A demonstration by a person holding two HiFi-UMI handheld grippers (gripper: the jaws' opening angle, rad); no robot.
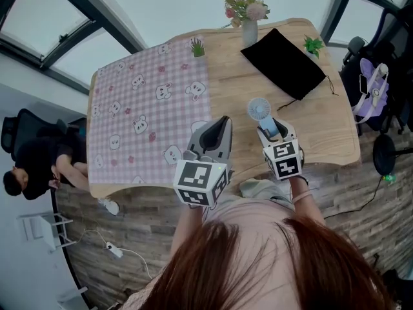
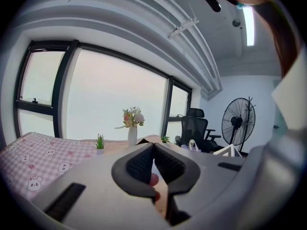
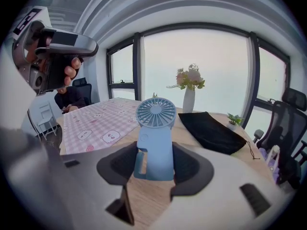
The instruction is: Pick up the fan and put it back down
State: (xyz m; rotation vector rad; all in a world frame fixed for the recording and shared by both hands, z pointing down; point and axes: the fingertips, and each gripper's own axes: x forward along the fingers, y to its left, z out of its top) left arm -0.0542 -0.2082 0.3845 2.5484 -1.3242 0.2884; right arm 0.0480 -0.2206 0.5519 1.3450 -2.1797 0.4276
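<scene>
The fan (image 3: 156, 138), a small pale-blue handheld one, is gripped by its handle between the jaws of the right gripper (image 3: 154, 166). Both pads are pressed against the handle's sides. The fan is held upright, with its round grille above the jaws. In the head view the fan (image 1: 260, 110) is seen over the bare wood of the tabletop (image 1: 322, 128), near the front edge. It is carried there by the right gripper (image 1: 270, 128). Whether its base touches the wood cannot be told.

The left gripper (image 1: 224, 121) is held at 9 o'clock of the right one, and nothing is carried in it. In the left gripper view the jaws of the left gripper (image 2: 153, 148) are closed tip to tip.

A pink checked cloth (image 1: 142, 108) printed with little animals is spread at 9 o'clock of the fan. A white vase of flowers (image 1: 248, 19) is placed at 12 o'clock of the fan, by the far edge. A black pouch (image 1: 284, 63) is laid flat at 1 o'clock. Two small green plants (image 1: 197, 47) (image 1: 313, 45) are set either side of the vase.
</scene>
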